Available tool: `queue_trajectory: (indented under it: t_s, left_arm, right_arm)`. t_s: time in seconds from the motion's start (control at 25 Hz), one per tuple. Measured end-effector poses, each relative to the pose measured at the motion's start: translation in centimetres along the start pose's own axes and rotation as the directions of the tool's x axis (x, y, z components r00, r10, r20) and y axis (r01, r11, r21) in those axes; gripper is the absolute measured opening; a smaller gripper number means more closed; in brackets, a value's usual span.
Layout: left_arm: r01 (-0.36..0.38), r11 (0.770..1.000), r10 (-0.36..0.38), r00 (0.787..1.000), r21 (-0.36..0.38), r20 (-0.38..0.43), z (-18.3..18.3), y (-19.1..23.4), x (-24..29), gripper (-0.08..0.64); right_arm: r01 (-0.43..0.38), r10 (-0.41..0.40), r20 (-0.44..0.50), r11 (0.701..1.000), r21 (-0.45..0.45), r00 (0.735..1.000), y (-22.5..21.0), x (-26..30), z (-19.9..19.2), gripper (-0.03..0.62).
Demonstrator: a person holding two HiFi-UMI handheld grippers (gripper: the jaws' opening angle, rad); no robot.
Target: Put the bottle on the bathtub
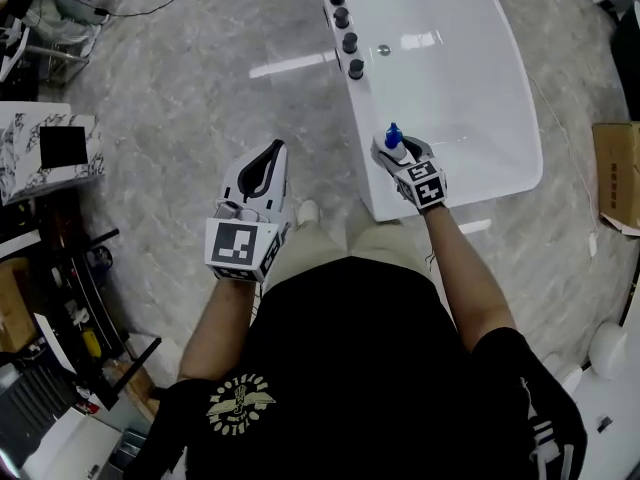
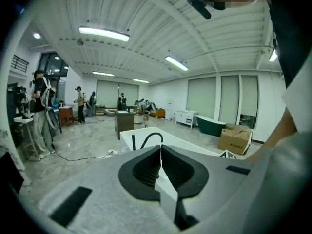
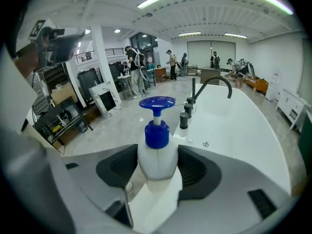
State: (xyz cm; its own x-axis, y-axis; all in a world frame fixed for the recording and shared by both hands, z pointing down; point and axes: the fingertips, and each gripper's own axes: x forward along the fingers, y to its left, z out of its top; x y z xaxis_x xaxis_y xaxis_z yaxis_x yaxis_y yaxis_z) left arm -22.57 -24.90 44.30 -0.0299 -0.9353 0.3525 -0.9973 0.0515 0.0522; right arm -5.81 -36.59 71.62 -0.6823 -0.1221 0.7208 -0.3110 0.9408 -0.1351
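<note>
Right tool (image 3: 157, 166) tight around bottle (image 3: 156, 152) over bathtub's (image 1: 480, 98) near corner.

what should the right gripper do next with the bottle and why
Probably lower the bottle straight down onto the bathtub rim, then open. The right gripper is shut on it over the rim's near corner, short of the knobs, so no sideways travel seems needed.
</note>
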Motion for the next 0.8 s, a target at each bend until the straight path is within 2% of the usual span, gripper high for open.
queue_trajectory:
  t_s: [0.36, 0.6, 0.8]
  left_arm:
    - [-0.056, 0.998, 0.056, 0.997, 0.010, -0.056, -1.9, -0.3, -1.9, 0.014]
    - [-0.047, 0.999, 0.049, 0.996, 0.022, -0.075, -2.9, -0.3, -2.9, 0.014]
    - [-0.031, 0.999, 0.034, 0.997, 0.036, -0.063, -2.2, -0.4, -2.5, 0.014]
  right_arm:
    - [0.000, -0.013, -0.090, 0.990, -0.141, 0.996, -0.5, 5.7, -3.9, 0.255]
    - [0.003, -0.011, -0.086, 0.996, -0.091, 0.996, 1.1, 6.3, -6.2, 0.255]
    - [0.017, -0.033, -0.128, 0.991, -0.130, 0.991, 1.3, 6.3, -7.2, 0.255]
